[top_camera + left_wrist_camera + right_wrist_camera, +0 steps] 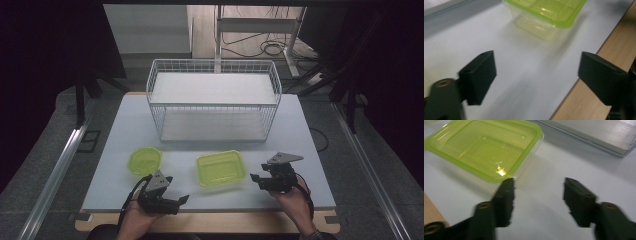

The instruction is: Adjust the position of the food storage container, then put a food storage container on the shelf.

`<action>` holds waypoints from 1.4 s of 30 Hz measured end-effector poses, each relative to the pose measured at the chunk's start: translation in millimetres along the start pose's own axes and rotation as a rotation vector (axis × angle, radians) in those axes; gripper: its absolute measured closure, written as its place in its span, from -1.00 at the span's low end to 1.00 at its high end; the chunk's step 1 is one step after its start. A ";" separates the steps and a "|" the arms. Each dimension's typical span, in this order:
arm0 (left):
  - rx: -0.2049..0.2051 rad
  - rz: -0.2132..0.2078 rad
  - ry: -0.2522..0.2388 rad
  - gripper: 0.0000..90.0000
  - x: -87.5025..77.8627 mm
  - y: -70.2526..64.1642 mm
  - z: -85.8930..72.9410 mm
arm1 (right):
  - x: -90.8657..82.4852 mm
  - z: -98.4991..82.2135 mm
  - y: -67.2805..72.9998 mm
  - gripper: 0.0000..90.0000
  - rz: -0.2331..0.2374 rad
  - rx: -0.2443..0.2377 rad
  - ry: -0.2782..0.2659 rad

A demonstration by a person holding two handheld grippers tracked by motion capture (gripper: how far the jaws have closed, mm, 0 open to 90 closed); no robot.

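A rectangular clear container with a lime-green lid (220, 169) stands on the white table near the front. A round lime-green container (145, 161) sits to its left. My left gripper (180, 201) lies low at the front edge, pointing right toward the rectangular container (546, 15); in the left gripper view it (536, 72) is open with only bare table between the jaws. My right gripper (256, 179) points left, just right of the container (486, 147). It (537, 187) is open and holds nothing, one fingertip (507, 186) close to the container's corner.
A white wire basket rack (214, 100) with two shelf boards stands at the back middle of the table; its lower board (594, 132) lies beyond the right gripper. A wooden strip (614, 47) runs along the table's front edge. Dark floor and rails flank both sides.
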State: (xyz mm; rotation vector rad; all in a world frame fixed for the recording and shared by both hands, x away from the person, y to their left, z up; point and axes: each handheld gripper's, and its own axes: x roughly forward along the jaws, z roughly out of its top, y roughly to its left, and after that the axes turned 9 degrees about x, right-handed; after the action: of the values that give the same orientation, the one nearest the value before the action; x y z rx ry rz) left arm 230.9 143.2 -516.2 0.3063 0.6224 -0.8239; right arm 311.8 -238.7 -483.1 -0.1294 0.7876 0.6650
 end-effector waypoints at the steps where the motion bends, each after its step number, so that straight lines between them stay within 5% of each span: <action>1: 0.005 -0.002 0.009 -0.79 0.0 -0.6 -1.0 | -1.3 -3.0 -0.2 -0.31 0.003 0.002 -0.003; 5: 0.044 0.006 0.022 -0.88 -1.3 -5.0 -4.2 | -4.3 -11.7 -1.3 -0.58 0.011 0.001 -0.010; 13: 0.088 0.027 -0.030 -0.93 -0.5 -5.7 -8.3 | -3.8 -13.0 -4.3 -0.94 0.024 0.041 -0.044; 17: 0.098 0.033 -0.059 -0.93 -1.7 -5.5 -8.0 | -3.8 -11.8 -5.9 -0.95 0.023 0.056 -0.054; 23: 0.121 0.047 -0.037 -0.92 1.8 -6.2 -8.4 | 2.8 -7.3 -7.1 -0.93 0.111 0.106 -0.021; 27: 0.121 0.038 -0.045 -0.92 2.5 -5.5 -8.3 | 6.6 1.8 -4.8 -0.94 0.118 0.106 -0.010; 31: 0.124 0.041 -0.046 -0.92 2.8 -4.3 -8.7 | 8.8 13.0 0.1 -0.68 0.091 0.105 0.006; 38: 0.124 0.042 -0.054 -0.92 2.4 -3.0 -8.3 | 21.8 27.9 -6.7 -0.29 0.152 0.165 0.018; 42: 0.133 0.043 -0.053 -0.91 3.3 -3.0 -7.3 | 35.0 34.4 -13.9 -0.06 0.198 0.247 0.046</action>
State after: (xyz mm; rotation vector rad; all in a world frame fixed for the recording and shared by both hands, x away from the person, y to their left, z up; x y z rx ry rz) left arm 227.5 142.9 -524.0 0.4164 0.5104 -0.8316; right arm 359.3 -220.1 -484.8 0.1612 0.9281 0.7476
